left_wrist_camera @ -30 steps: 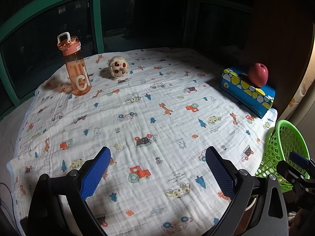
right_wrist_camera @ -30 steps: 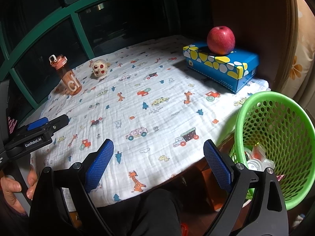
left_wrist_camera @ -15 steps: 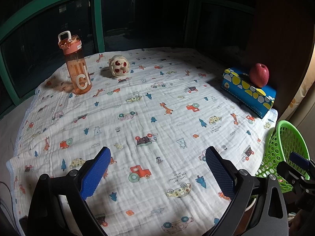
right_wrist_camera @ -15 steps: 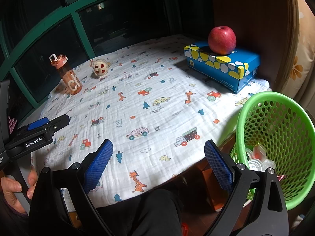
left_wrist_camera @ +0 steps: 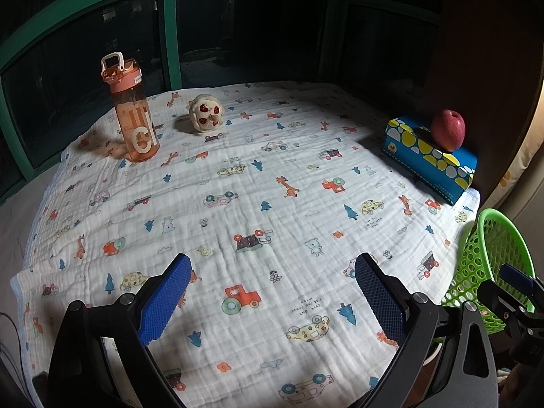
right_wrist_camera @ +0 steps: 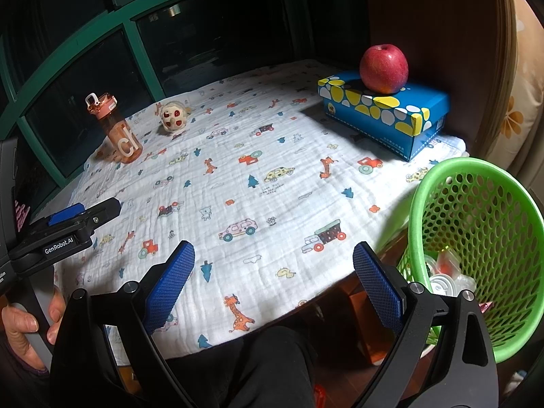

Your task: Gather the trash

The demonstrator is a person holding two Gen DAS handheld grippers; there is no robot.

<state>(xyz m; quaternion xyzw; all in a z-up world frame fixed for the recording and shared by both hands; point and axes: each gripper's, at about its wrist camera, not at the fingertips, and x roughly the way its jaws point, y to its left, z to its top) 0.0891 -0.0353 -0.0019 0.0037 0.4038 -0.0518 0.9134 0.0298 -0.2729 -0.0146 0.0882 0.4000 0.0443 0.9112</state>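
A green mesh basket [right_wrist_camera: 482,238] stands off the table's right edge with clear plastic trash [right_wrist_camera: 445,278] lying in its bottom; it also shows in the left wrist view [left_wrist_camera: 493,258]. My left gripper [left_wrist_camera: 272,295] is open and empty over the near part of the table. My right gripper [right_wrist_camera: 273,285] is open and empty over the table's front edge, left of the basket. The left gripper's body also shows in the right wrist view [right_wrist_camera: 68,231].
A table with a cartoon-print cloth [left_wrist_camera: 258,187] holds an orange water bottle [left_wrist_camera: 132,108], a small cream ball toy [left_wrist_camera: 205,117] and a blue tissue box [left_wrist_camera: 428,159] with a red apple [left_wrist_camera: 447,129] on top. Dark windows with green frames [left_wrist_camera: 170,37] are behind.
Both grippers have shifted very slightly; both stay open and empty. Nothing on the table has moved.
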